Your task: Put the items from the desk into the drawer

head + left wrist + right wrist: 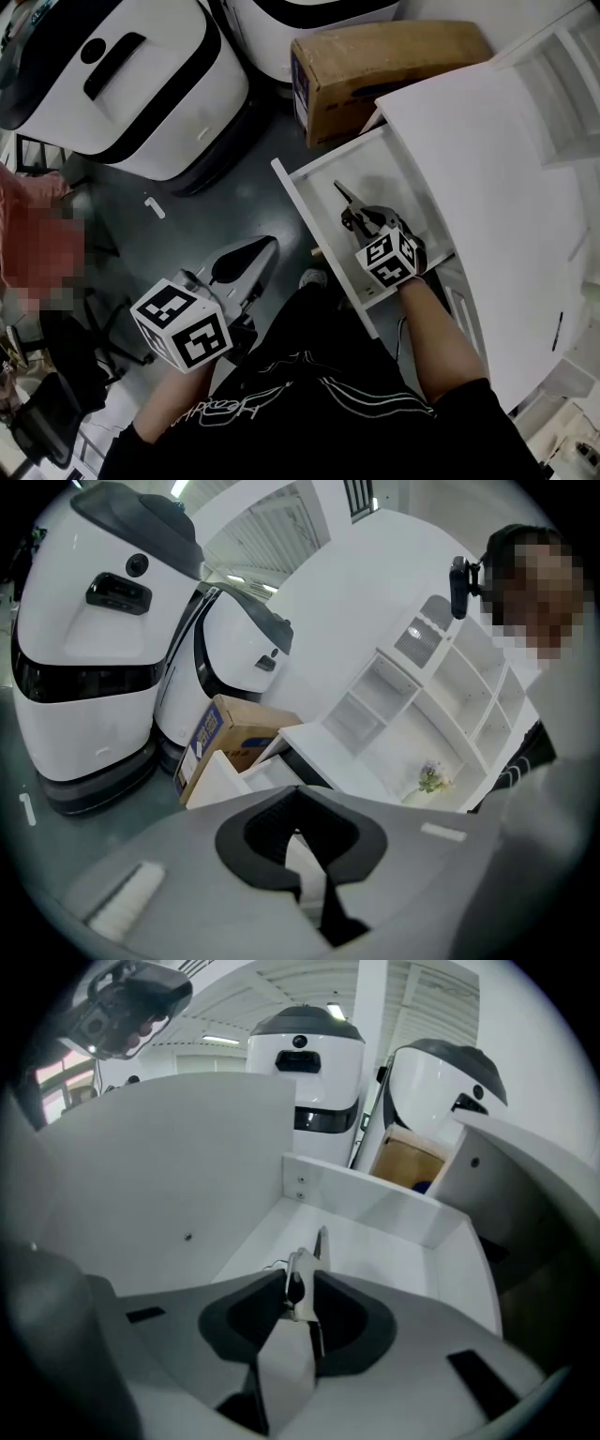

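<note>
Over the drawer (pixel 403 1251), right tool (pixel 298 1274) pinches thin item (pixel 321 1241), clearest from its camera.

The white drawer (pixel 394 178) is seen pulled open from the white desk (pixel 487 187). Inside the drawer, the right gripper (pixel 359 217) is held closed on a thin dark item (pixel 343 194). The left gripper (pixel 258 253) is held outside the drawer's front panel, over the floor. A cardboard box (pixel 375 66) is seen just beyond the drawer.
</note>
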Demonstrator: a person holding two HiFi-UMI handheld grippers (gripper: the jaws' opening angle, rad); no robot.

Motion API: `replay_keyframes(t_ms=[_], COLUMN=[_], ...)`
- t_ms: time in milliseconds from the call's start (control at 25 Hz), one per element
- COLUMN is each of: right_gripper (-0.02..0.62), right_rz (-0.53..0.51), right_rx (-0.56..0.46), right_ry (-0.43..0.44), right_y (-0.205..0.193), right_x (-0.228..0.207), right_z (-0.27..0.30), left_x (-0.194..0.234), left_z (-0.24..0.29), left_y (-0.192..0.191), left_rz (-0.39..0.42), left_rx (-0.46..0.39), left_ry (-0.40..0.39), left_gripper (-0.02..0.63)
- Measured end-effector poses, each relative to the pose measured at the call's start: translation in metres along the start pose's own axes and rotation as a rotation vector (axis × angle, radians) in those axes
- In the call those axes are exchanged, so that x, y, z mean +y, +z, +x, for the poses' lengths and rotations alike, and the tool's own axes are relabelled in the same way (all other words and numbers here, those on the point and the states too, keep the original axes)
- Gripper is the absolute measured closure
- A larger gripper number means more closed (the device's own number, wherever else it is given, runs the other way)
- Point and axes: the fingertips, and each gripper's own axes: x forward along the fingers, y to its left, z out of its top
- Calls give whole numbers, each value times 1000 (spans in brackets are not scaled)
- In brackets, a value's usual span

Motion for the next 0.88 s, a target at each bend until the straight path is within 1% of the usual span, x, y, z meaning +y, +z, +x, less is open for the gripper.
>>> replay_keyframes(t_ms=[160, 240, 320, 440, 480, 600, 680, 800, 880], right_gripper=[465, 399, 367, 364, 364, 364, 364, 372, 398], right_rz=[27, 63, 121, 249, 272, 271, 277, 316, 347], right_rx=[-8, -44, -89, -166, -186, -245, -313, -431, -507], right_ry=[66, 90, 104, 95, 82, 36, 15, 20, 36], right_y=[0, 5, 11, 18, 19, 31, 47, 69, 79], right_x=[10, 10, 8, 1, -2, -3, -4, -5, -3], right_z=[5, 3, -5, -26, -34, -70, -103, -157, -195], left_x=[6, 8, 7, -2, -8, -28, -41, -63, -81], left_z=[-6, -8, -8, -3, -1, 6, 9, 15, 20], left_y=[-5, -8, -12, -15, -16, -19, -21, -24, -24], left_rz=[-18, -27, -34, -32, -26, -3, 3, 16, 38], left_rx=[-5, -2, 3, 8, 9, 6, 2, 2, 6], left_ry=[19, 26, 28, 16, 8, -30, -49, -75, -96], left_gripper=[597, 597, 597, 597, 597, 597, 597, 597, 597])
